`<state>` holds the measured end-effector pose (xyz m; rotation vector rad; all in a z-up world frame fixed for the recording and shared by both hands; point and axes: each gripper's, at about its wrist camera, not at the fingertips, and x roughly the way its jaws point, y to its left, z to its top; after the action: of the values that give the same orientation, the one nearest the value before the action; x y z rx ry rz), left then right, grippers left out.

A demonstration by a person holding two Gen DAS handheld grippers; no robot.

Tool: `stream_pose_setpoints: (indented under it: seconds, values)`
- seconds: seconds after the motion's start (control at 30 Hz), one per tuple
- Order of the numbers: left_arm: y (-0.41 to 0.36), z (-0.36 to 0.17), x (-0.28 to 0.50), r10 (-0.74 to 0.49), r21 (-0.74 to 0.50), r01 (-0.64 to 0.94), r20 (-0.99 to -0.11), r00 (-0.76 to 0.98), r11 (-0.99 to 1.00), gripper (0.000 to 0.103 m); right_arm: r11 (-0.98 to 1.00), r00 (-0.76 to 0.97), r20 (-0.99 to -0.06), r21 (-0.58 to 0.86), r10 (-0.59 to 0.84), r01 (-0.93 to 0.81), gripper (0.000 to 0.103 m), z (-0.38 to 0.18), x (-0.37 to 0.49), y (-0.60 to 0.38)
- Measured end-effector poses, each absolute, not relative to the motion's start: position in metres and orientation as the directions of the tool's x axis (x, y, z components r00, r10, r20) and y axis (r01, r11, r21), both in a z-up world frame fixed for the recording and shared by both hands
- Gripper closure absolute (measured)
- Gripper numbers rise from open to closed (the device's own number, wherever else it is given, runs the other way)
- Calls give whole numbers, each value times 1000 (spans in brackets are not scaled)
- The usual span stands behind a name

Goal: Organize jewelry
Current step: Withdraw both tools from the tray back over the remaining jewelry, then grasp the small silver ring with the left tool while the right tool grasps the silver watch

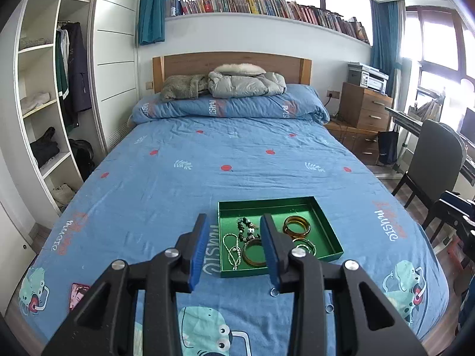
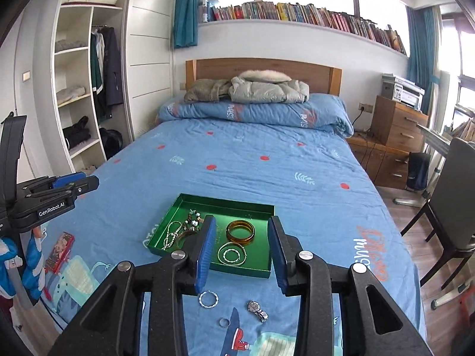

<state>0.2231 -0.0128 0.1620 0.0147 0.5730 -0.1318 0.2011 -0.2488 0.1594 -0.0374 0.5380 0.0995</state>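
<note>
Jewelry lies partly in a green tray (image 2: 268, 270) at the lower middle of both views and partly loose on the blue bedspread (image 2: 267, 166) nearer the camera. In the right wrist view, the right gripper (image 2: 242, 249) fills the bottom of the frame, its blue-padded fingers (image 2: 206, 249) parted and holding nothing. Just below them on the bedspread rest a twisted silver hoop (image 2: 208, 299), a small ring (image 2: 224, 322) and a watch (image 2: 257, 310). In the left wrist view, the left gripper (image 1: 234, 247) likewise has its fingers (image 1: 198, 249) spread apart and empty, hanging above the tray's near left corner. Inside the tray sit an amber bangle (image 2: 240, 230), thin silver bangles (image 2: 232, 253), a white bead strand (image 2: 171, 234) and a dark beaded bracelet (image 1: 245, 228); a second amber bangle (image 1: 252, 252) shows in the left wrist view. Farther back, a folded grey jacket (image 2: 267, 90) rests on the rolled quilt before a wooden headboard (image 2: 264, 68). An open wardrobe (image 2: 77, 89) stands at upper left, books line a shelf (image 2: 297, 12) along the top, and wooden drawers (image 2: 397, 127) sit at right.
</note>
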Motion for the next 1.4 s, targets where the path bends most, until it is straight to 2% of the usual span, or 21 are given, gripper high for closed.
stream_pose_setpoints:
  seconds: [0.3, 0.73, 1.03, 1.4]
  values:
    - [12, 195, 168, -83, -6, 91, -486, 870, 996, 69, 994, 902, -423, -24, 90, -110, 64, 196, 135, -248]
    - [6, 206, 140, -90, 9, 106, -464, 881, 994, 69, 995, 928, -364, -25, 83, -99, 63, 210, 95, -262]
    - [-19, 154, 144, -108, 7, 129, -504, 857, 992, 69, 997, 905, -419, 11, 76, -78, 63, 163, 102, -292]
    - [-98, 38, 154, -274, -18, 329, -598, 753, 944, 69, 995, 813, -573, 64, 105, -83, 63, 52, 140, -345]
